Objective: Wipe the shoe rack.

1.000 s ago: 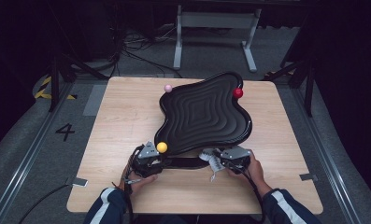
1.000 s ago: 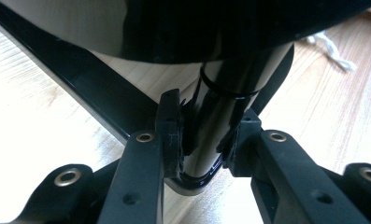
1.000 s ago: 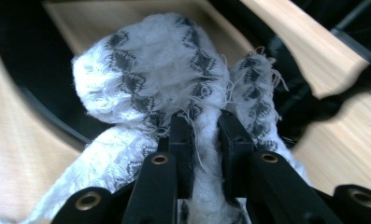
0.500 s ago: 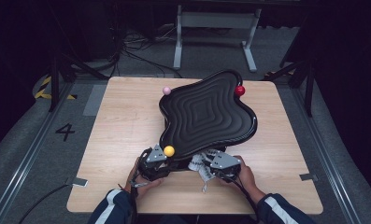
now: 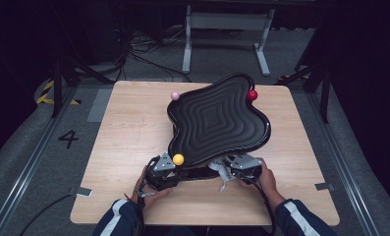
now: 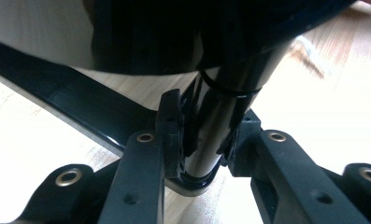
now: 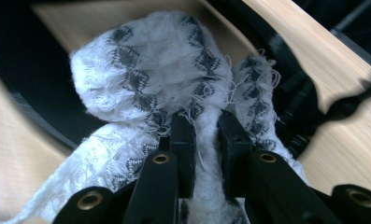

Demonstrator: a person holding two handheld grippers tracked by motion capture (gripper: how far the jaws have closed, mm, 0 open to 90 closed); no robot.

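The left tongs clamp the wavy black tray's post, while the right tongs pinch a white cloth under its rim.

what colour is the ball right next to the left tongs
Yellow. The ball sits at the near rim of the black tray, beside the left tongs; the high view shows it best.

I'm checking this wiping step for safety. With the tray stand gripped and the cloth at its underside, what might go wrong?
1. The black wavy tray sits tilted on a glossy post clamped by the left gripper; the smooth post may slip or twist.
2. The yellow ball juts beside that gripper and might get knocked.
3. The frayed white cloth in the right gripper could snag on the stand.
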